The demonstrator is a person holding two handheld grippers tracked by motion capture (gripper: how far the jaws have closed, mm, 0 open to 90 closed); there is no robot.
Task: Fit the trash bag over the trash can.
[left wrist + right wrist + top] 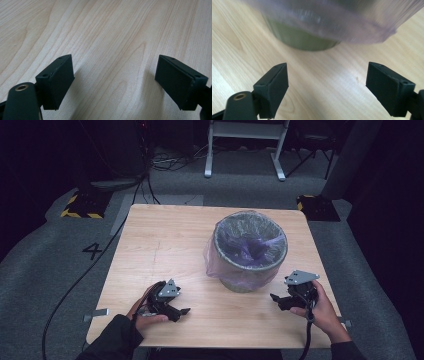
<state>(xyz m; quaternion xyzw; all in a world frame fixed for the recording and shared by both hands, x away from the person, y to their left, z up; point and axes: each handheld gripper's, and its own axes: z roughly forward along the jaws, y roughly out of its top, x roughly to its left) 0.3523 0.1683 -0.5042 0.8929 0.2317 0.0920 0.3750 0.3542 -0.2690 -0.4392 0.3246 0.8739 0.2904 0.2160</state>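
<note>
A round waste bin (250, 251) lined with a thin purple plastic bag (248, 247) stands right of centre on the wooden table (165, 240). The bag's rim folds over the bin's edge and hangs down its outside. My left gripper (181, 312) rests low near the table's front left, open, with bare wood between its jaws (115, 82). My right gripper (276, 301) sits near the front right, open, pointing at the bin's base (302, 40), a short way from it. The bag's hanging edge (342, 22) is blurred above the jaws.
The table stands on grey carpet. Yellow-black striped blocks (82, 205) lie at both far corners, cables run along the left floor, and a white frame (245, 145) stands behind. Bare wood lies left of the bin.
</note>
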